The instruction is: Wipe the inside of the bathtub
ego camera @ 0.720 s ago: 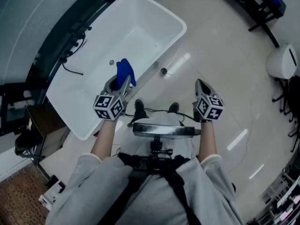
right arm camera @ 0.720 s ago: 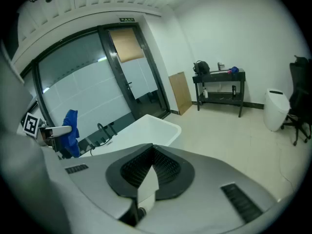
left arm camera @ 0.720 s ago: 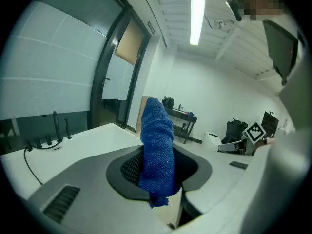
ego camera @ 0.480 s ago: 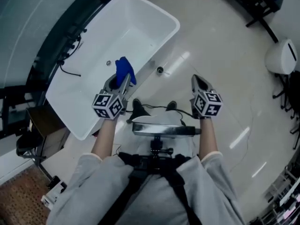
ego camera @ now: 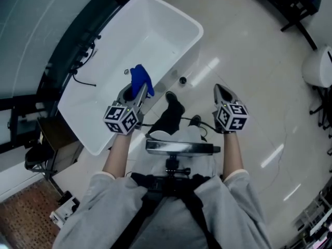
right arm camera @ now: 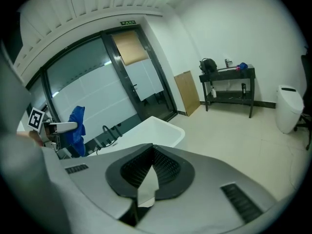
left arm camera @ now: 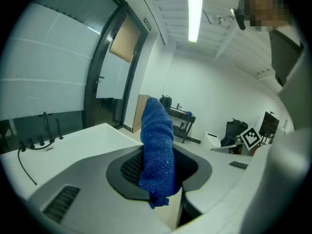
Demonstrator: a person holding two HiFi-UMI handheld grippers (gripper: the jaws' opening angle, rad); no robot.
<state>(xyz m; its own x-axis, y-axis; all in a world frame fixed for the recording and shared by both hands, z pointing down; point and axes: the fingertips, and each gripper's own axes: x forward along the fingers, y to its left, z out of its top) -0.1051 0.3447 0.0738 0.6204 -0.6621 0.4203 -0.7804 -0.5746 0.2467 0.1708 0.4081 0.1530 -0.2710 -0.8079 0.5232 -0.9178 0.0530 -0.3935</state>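
Two claws are out in front of me, and only one is carrying anything: my left claw [left arm camera: 157, 175] is clamping a blue cloth [left arm camera: 157, 143] between its pads, the cloth standing up past the jaw tips and a small tail of it hanging below them. My right claw [right arm camera: 146, 177] is empty, its jaws drawn together at the tips, and I am holding it over the pale floor [ego camera: 244, 51], well apart from the tub. In the head view the cloth is hanging over the near long rim of the white bathtub [ego camera: 155, 32], above the basin and not pressing on it as far as I can judge. Further in, a small drain [ego camera: 126, 71] is showing on the tub bottom, and a dark hose [ego camera: 83, 79] is trailing over the far rim. One of my feet [ego camera: 174, 107] is reaching toward the tub wall. I am judging the job as barely started: the cloth is in hand and at the tub, but I am seeing no wiped or wet streaks anywhere, so the bottom and all four inner walls are left to do.
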